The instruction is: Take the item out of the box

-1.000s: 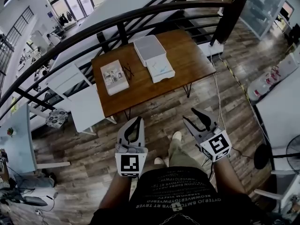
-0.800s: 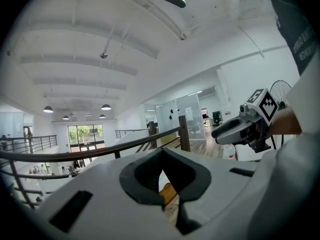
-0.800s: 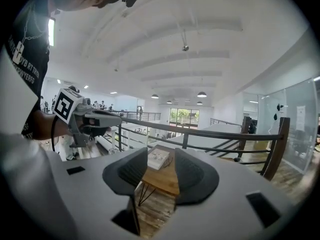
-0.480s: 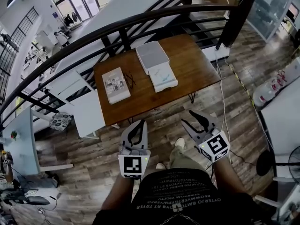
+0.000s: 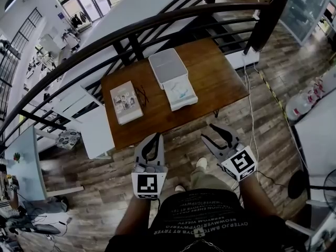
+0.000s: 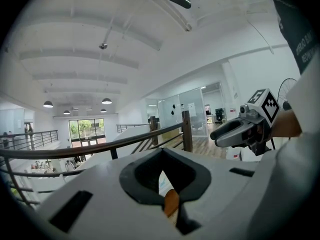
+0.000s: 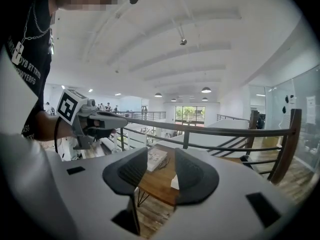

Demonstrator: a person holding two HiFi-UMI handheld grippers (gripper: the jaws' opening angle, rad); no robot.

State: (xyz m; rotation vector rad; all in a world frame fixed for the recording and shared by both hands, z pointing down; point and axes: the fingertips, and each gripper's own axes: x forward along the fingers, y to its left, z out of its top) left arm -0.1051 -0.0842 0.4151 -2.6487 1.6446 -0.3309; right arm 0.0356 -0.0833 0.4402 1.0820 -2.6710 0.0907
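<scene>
On the wooden table (image 5: 212,72) a grey box (image 5: 167,64) lies flat, with a shallow white tray (image 5: 180,92) touching its near end; something pale with blue marks lies in the tray. Both grippers hang over the floor on the near side of the table, well short of the box. My left gripper (image 5: 156,137) has its tips together and nothing in it; in its own view the pads (image 6: 161,151) close into a ring. My right gripper (image 5: 206,132) stands open and empty, and the table shows through its gap (image 7: 161,159).
A book (image 5: 126,102) and a pair of glasses (image 5: 142,94) lie on the table's left half. A black railing (image 5: 131,28) runs behind the table. White desks (image 5: 92,125) stand to the left, and a cable (image 5: 251,109) trails over the plank floor on the right.
The head view has swung slightly, so the table sits a little lower and further left. Both grippers stay low in front of the person, with their jaws as before.
</scene>
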